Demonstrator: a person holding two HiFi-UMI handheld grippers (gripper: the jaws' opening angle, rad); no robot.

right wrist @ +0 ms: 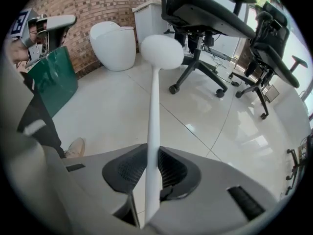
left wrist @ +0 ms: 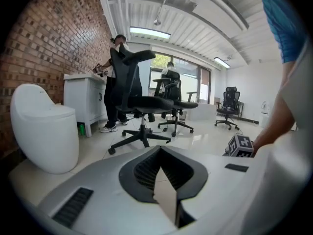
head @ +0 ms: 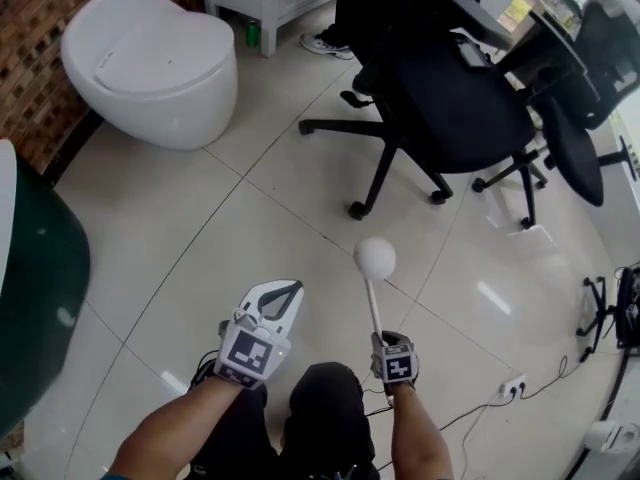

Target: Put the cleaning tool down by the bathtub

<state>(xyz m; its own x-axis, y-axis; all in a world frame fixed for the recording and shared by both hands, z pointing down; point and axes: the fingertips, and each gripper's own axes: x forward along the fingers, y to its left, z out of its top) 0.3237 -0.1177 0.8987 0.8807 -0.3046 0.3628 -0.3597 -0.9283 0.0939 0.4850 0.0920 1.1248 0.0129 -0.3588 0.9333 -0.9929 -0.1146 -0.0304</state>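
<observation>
Right gripper (head: 384, 341) is clamped on the cleaning tool (head: 373, 293), its pads pinching the low end of the thin white stick, with the ball head out beyond the jaws. It looks light, stiff and smooth, so it may swivel; a hold nearer mid-stick would steady it. Left gripper (head: 284, 290), just to its left, is closed and empty. Far left, a green tub (head: 40, 288), likely the bathtub, hides its inside. Ahead-left, the toilet (head: 150, 63) has its lid down.
</observation>
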